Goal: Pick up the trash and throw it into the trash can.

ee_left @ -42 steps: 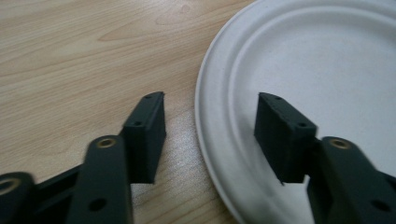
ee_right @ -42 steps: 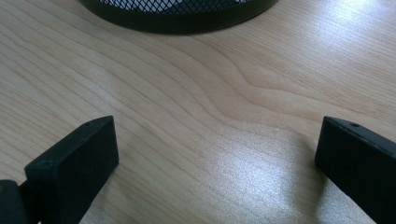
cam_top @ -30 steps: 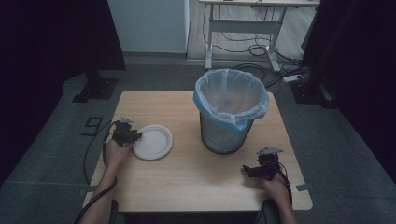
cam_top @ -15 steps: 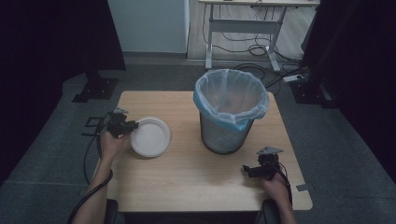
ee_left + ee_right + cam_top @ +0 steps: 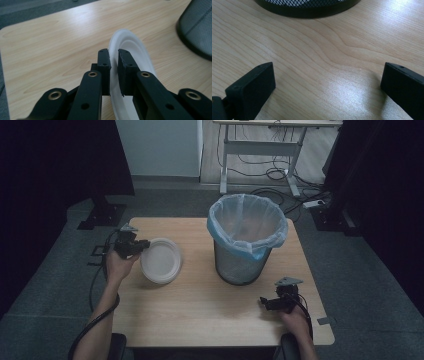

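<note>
White plate [image 5: 161, 260] hangs tilted above the left part of the table [image 5: 200, 310], its rim pinched between the left gripper [image 5: 113, 58] jaws, which have just been closing on it. Right gripper [image 5: 265, 302] rests low near the mesh bin [image 5: 240, 265], jaws wide apart and empty. No readable writing anywhere.

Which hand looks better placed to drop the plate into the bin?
Left. The left gripper already pinches the plate by its rim, beside the bin. The right gripper is open over bare table.
</note>
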A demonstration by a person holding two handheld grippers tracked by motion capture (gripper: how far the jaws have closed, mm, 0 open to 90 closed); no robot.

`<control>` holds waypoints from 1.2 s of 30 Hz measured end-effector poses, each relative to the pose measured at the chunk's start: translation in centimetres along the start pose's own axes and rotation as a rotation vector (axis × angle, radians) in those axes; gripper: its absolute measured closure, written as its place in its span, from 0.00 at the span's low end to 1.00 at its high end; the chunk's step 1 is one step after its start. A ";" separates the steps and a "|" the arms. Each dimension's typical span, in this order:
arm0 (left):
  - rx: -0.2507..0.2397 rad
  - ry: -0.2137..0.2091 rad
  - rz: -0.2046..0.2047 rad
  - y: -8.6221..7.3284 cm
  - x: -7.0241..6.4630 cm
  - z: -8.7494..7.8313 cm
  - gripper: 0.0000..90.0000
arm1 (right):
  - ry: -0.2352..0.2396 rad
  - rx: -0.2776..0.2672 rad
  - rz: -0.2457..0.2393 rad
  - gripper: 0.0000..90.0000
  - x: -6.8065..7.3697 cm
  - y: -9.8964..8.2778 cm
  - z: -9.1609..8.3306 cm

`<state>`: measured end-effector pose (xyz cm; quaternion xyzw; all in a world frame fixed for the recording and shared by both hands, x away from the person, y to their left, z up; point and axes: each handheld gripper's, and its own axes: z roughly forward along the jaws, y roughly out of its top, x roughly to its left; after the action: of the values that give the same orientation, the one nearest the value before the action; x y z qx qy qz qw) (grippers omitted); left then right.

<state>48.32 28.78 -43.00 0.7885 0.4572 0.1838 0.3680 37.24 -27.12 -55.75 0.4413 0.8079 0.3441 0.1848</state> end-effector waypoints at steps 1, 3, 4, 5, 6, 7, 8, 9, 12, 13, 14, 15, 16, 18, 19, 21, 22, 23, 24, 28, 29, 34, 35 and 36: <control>-0.005 -0.004 0.002 0.3 -0.1 -0.1 0.91 | 0.000 0.000 0.000 0.00 0.0 0.0 0.0; -0.011 -0.010 0.007 0.7 -0.4 -0.4 0.91 | 0.000 0.000 0.000 0.00 0.0 0.0 0.0; -0.015 -0.015 0.011 1.0 -0.6 -0.6 0.92 | 0.000 0.000 0.000 0.00 0.0 0.0 0.0; -0.019 -0.020 0.012 1.3 -0.8 -0.7 0.92 | 0.000 0.000 0.000 0.00 0.0 0.0 0.0; -0.021 -0.023 0.015 1.5 -0.9 -0.8 0.93 | 0.000 0.000 0.000 0.00 0.0 0.0 0.0; -0.025 -0.031 0.017 1.8 -1.1 -1.0 0.94 | 0.000 0.000 0.000 0.00 0.0 0.0 0.0; -0.026 -0.036 0.018 2.0 -1.2 -1.1 0.94 | 0.000 0.000 0.000 0.00 0.0 0.0 0.0; -0.031 -0.040 0.020 2.2 -1.3 -1.2 0.95 | 0.000 0.000 0.000 0.00 0.0 0.0 0.0; -0.039 -0.053 0.030 2.9 -1.8 -1.5 0.97 | 0.000 0.000 0.000 0.00 0.0 0.0 0.0; -0.041 -0.057 0.034 3.2 -2.0 -1.7 0.98 | 0.000 0.000 0.000 0.00 0.0 0.0 0.0; -0.042 -0.058 0.038 3.4 -2.1 -1.8 0.98 | 0.000 0.000 0.000 0.00 0.0 0.0 0.0; -0.043 -0.058 0.043 3.7 -2.3 -1.8 0.98 | 0.000 0.000 0.000 0.00 0.0 0.0 0.0; -0.040 -0.058 0.050 3.9 -2.5 -1.9 0.99 | 0.000 0.000 0.000 0.00 0.0 0.0 0.0; -0.039 -0.051 0.064 4.5 -2.8 -2.0 1.00 | 0.000 0.000 0.000 0.00 0.0 0.0 0.0; -0.039 -0.040 0.077 5.0 -3.1 -2.1 1.00 | 0.000 0.001 0.000 0.00 0.0 0.0 0.0; -0.039 -0.042 0.082 5.6 -3.3 -2.2 1.00 | 0.000 0.000 0.000 0.00 0.0 0.0 0.0; -0.042 -0.046 0.083 6.0 -3.4 -2.2 1.00 | 0.000 0.000 0.000 0.00 0.0 0.0 0.0; -0.045 -0.047 0.087 6.4 -3.6 -2.3 1.00 | 0.000 0.000 0.000 0.00 0.0 0.0 0.0; -0.042 -0.044 0.096 6.8 -3.8 -2.4 1.00 | 0.000 0.000 0.000 0.00 0.0 0.0 0.0; -0.038 -0.042 0.130 8.4 -4.8 -2.8 1.00 | 0.000 0.000 -0.002 0.00 0.0 0.0 0.0; -0.038 -0.048 0.137 8.7 -5.0 -2.9 1.00 | 0.000 0.000 -0.002 0.00 0.0 0.0 0.0; -0.038 -0.075 0.159 10.4 -6.2 -3.3 1.00 | 0.000 -0.001 -0.002 0.00 0.0 0.0 0.0; -0.037 -0.081 0.163 10.6 -6.4 -3.4 1.00 | 0.001 0.000 -0.004 0.00 0.0 0.0 0.0; -0.036 -0.083 0.165 10.8 -6.5 -3.4 1.00 | 0.002 0.000 -0.003 0.00 0.0 0.0 0.0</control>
<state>49.18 21.26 -32.34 0.8236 0.3717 0.1888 0.3846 37.24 -27.12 -55.75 0.4398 0.8086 0.3445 0.1846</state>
